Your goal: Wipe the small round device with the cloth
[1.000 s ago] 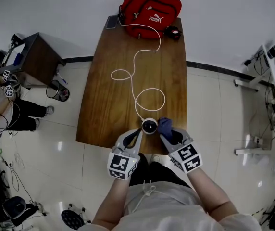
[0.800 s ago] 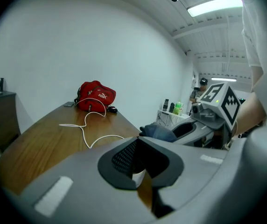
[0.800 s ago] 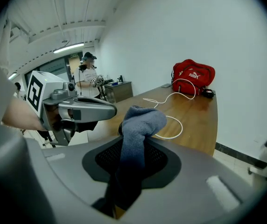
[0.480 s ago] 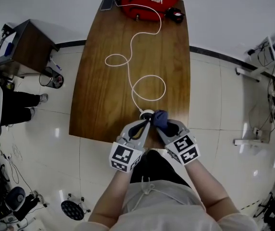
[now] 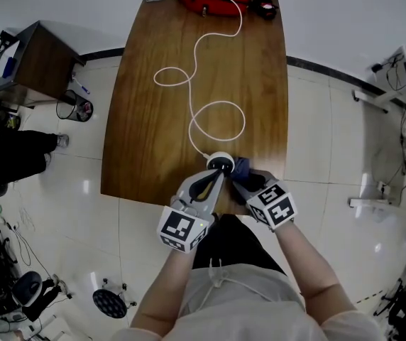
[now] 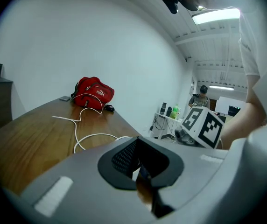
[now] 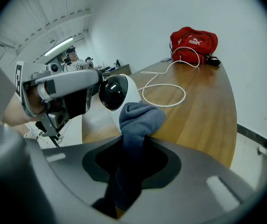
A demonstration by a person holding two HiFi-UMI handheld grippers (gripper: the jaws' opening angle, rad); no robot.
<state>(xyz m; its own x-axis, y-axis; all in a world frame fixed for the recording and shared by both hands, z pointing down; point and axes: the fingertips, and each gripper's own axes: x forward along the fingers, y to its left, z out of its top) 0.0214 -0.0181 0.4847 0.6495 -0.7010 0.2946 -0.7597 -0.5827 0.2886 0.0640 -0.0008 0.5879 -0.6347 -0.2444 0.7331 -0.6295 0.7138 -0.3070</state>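
The wiping step looks to be under way. The right gripper (image 5: 251,185) is clenched on the cloth (image 7: 140,118), a dark blue wad that bulges out just past its tips. The wad touches the white body of the device (image 7: 117,93) just ahead of it, below the device's dark round face. The left gripper (image 5: 214,177) comes in from the other side with its jaws closed together and its tip right at the device. Whether it nips a thin part of the device or only braces it, I cannot tell. The device therefore sits between the two tips, over the near end of the surface (image 5: 146,141). Beyond it a white cord (image 5: 221,105) runs from the device in loose loops, well ahead of both grippers, toward a red bag (image 6: 92,92) at the far end. The next move probably calls for short, light strokes of the wad over the dome and across the dark face while the left gripper steadies the device. The pressure should be gentle, since the device is small, near the edge and tethered by the cord.
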